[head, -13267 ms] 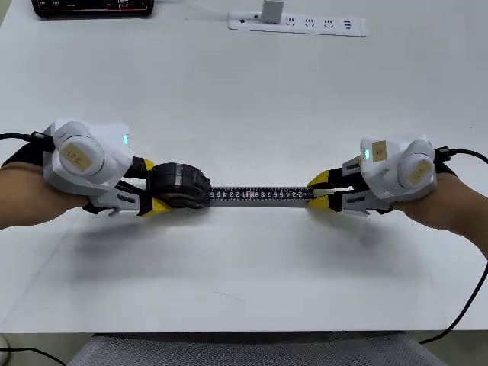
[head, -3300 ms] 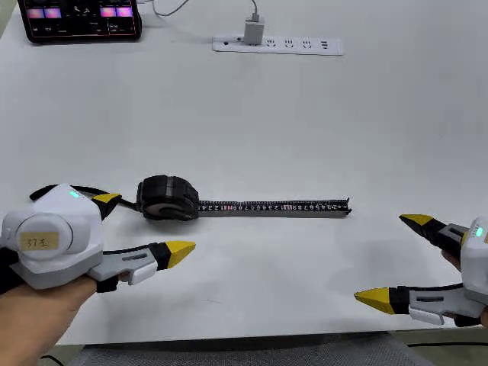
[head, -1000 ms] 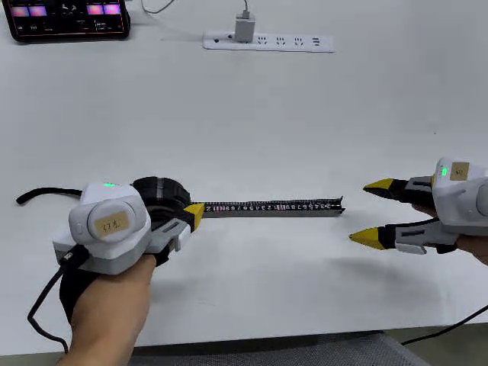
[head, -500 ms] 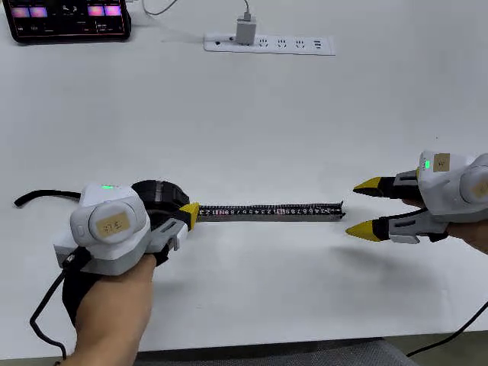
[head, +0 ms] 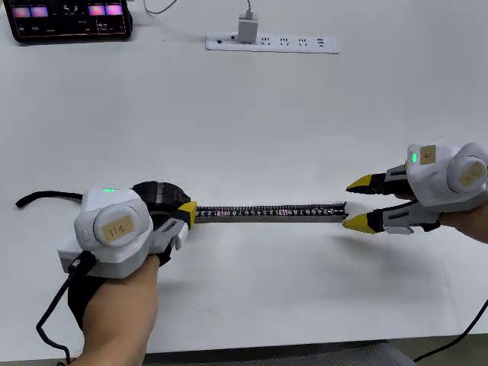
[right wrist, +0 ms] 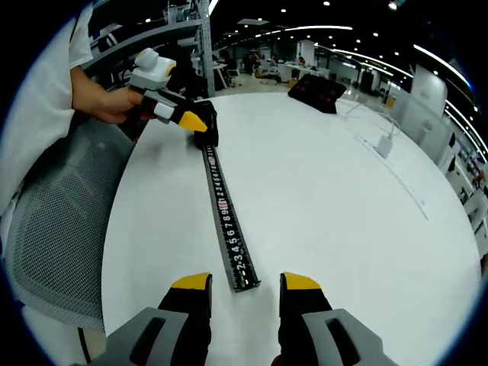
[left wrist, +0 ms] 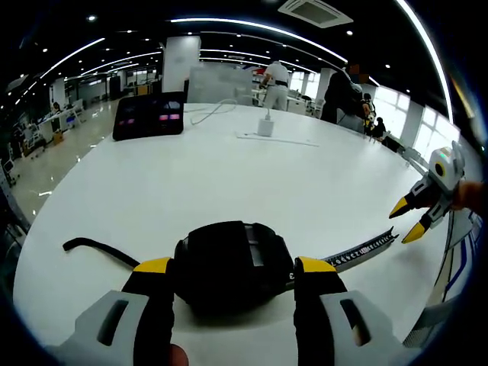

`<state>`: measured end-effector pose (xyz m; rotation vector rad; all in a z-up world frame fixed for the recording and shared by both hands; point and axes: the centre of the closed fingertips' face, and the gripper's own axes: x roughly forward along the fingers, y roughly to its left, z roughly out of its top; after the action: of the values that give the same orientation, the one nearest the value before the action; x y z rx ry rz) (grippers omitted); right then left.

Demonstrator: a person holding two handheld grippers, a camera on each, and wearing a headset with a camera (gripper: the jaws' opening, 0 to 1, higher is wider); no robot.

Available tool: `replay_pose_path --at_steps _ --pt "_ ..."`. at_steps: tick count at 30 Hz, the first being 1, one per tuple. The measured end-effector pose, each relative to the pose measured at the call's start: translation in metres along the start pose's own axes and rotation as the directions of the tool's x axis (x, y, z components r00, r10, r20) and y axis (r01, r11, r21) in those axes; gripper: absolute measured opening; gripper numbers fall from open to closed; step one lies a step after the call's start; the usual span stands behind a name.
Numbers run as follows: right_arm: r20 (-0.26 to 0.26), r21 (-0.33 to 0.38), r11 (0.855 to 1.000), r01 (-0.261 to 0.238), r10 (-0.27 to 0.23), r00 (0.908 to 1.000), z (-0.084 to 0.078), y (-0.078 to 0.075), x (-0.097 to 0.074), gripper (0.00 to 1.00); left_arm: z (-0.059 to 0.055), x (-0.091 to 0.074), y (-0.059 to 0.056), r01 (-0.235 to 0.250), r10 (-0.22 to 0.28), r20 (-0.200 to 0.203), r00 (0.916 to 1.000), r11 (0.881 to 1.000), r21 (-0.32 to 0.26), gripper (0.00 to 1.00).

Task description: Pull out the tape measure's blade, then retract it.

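The tape measure [head: 158, 194] sits on the white desk [head: 252, 114] towards our left. Its blade [head: 267, 210] lies drawn out flat along the surface to the right, numbers up. The left claw [left wrist: 233, 265] is clamped on the black case, one yellow tip pressed to each flank. Over on the right, the blade's hook end [head: 343, 207] lies right at the mouth of the right claw [head: 357, 204], whose tips stand apart on either side of it and, as far as we can see, touch nothing. That gap is where we see the trouble. If the blade is let go to run home before the right claw has hold of the hook, we expect it to whip back unchecked and slam into the case. The steel is thin and lies low on the desk, so a squeeze coming in a shade high or off line could close on air. It could also catch one edge and twist or kink the blade. The case is rounded, so a sharp tug could roll it in the left claw's grip. A black strap [head: 44, 196] trails off behind the case, well apart from the blade. The power strip [head: 271, 42] and the dark screen [head: 67, 19] sit far back, out of harm's way.
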<state>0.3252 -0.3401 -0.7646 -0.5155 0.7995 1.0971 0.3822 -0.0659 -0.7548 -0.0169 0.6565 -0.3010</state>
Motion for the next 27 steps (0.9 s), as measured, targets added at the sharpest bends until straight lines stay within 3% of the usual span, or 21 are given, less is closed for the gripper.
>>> replay_pose_path --at_steps 11,27 --pt "-0.034 -0.025 0.999 -0.043 0.042 0.9985 -0.005 0.000 0.007 0.29 -0.001 0.004 0.001 -0.002 0.002 -0.004 1.0000 1.000 -0.028 0.59" --pt "-0.056 -0.064 0.995 -0.077 0.074 0.9957 -0.008 0.003 0.014 0.18 -0.002 0.003 0.000 0.008 -0.009 -0.005 1.0000 0.999 -0.036 0.59"
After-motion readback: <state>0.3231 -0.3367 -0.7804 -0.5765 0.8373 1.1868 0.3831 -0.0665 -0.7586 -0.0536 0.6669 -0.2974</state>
